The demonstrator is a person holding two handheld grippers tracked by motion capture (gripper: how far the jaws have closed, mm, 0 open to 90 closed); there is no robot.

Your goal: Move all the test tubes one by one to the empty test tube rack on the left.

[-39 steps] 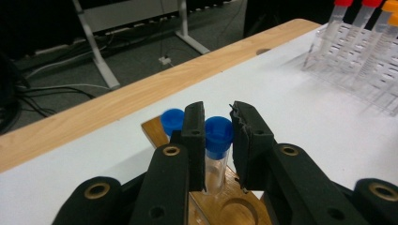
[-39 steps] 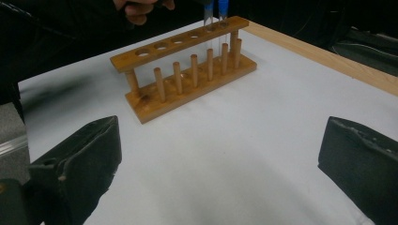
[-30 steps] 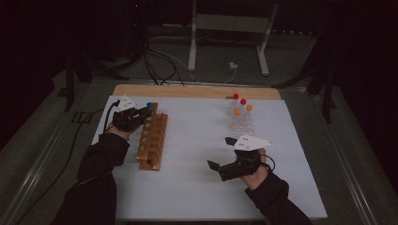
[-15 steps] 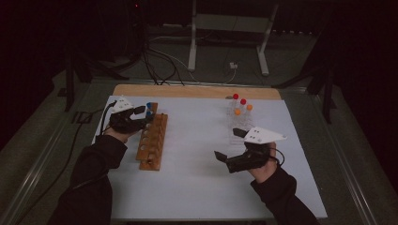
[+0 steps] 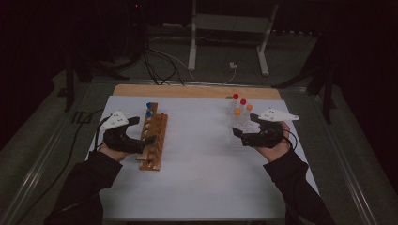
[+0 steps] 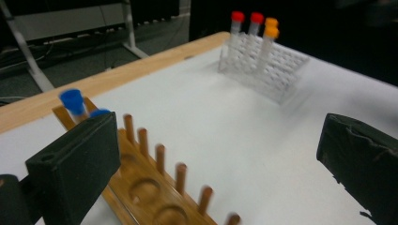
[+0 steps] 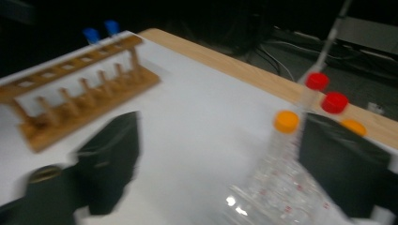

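A: Biggest first: white-covered counter (image 5: 206, 183), with a bare wooden strip along the far edge. No brand, label or writing legible anywhere on it.

B: Agreed. Next down, wooden rack (image 5: 153, 140) on the left half, lying lengthwise toward the far edge, with a row of pegs and round hollows seen in the left gripper view. Nothing printed on the wood.

A: Then clear plastic rack (image 5: 240, 123) on the right half, well apart from the wooden one. Faint reddish marks on the plastic in the right gripper view, too blurred to read.

B: Left tool (image 5: 147, 139) just beside the near end of the wooden rack, held level. Jaws just been opening, now wide apart, nothing between them but open counter.

A: Right tool (image 5: 238, 134) close against the near side of the clear rack. Jaws just been closing a little, yet still parted, not pressing on anything. Orange-capped tube (image 7: 285, 129) standing between them in the right gripper view, untouched as far as can be told.

B: Smallest things: two blue-capped tubes (image 5: 149, 109) upright at the far end of the wooden rack; two red-capped tubes (image 5: 239, 99) and a second orange cap (image 5: 249, 107) upright in the clear rack. Caps plain, no lettering seen.
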